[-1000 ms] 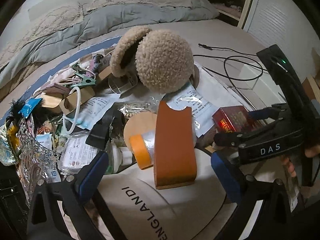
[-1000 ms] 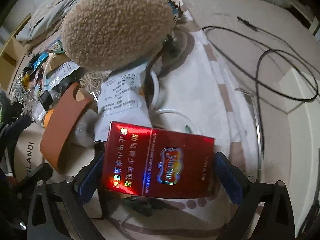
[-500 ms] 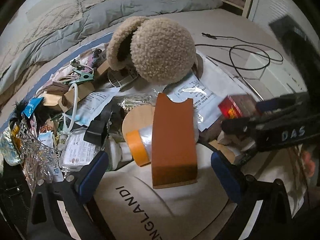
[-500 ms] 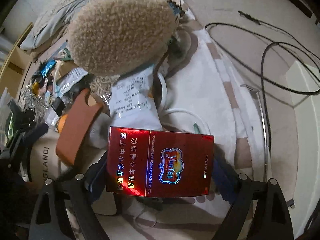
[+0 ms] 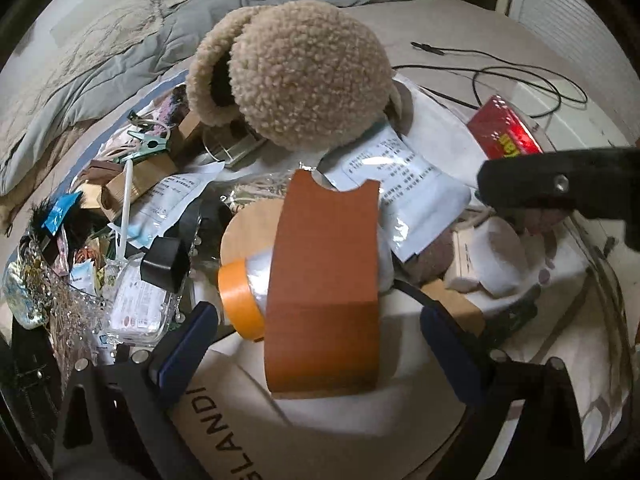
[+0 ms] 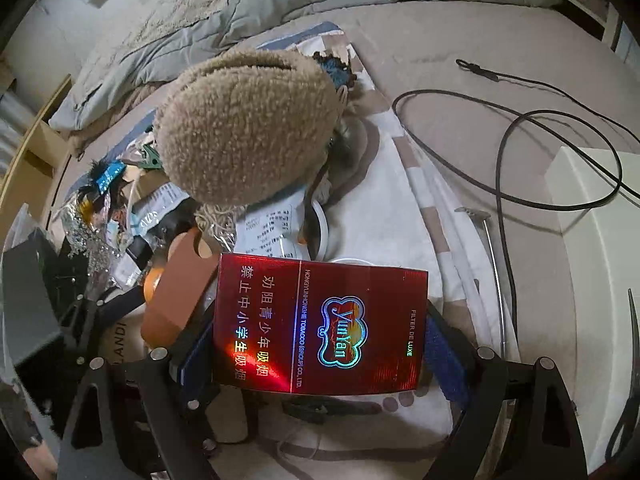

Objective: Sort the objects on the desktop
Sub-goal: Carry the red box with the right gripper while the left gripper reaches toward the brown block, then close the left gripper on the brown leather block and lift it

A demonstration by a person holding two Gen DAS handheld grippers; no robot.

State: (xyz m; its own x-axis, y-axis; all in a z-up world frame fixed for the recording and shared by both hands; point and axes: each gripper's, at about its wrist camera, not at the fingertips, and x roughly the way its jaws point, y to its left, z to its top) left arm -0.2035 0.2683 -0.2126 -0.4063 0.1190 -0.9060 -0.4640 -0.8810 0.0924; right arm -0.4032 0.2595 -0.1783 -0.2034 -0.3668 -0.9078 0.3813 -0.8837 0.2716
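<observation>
A red cigarette pack sits crosswise between the blue pads of my right gripper, which is shut on it and holds it above the clutter. In the left wrist view the same pack shows at the right, above the right tool's black frame. My left gripper stands open over a brown leather piece. That piece lies between the fingers with a gap on each side. An orange tape roll lies against its left edge.
A fluffy beige hat tops a heap of papers, clips and packets on the bed. A white lettered bag lies under the leather piece. A black cable and a white box are at the right, a grey duvet behind.
My right gripper has closed onto the red pack and lifted it; in the left view it has risen away. My left gripper has sunk closer to the brown leather piece.
</observation>
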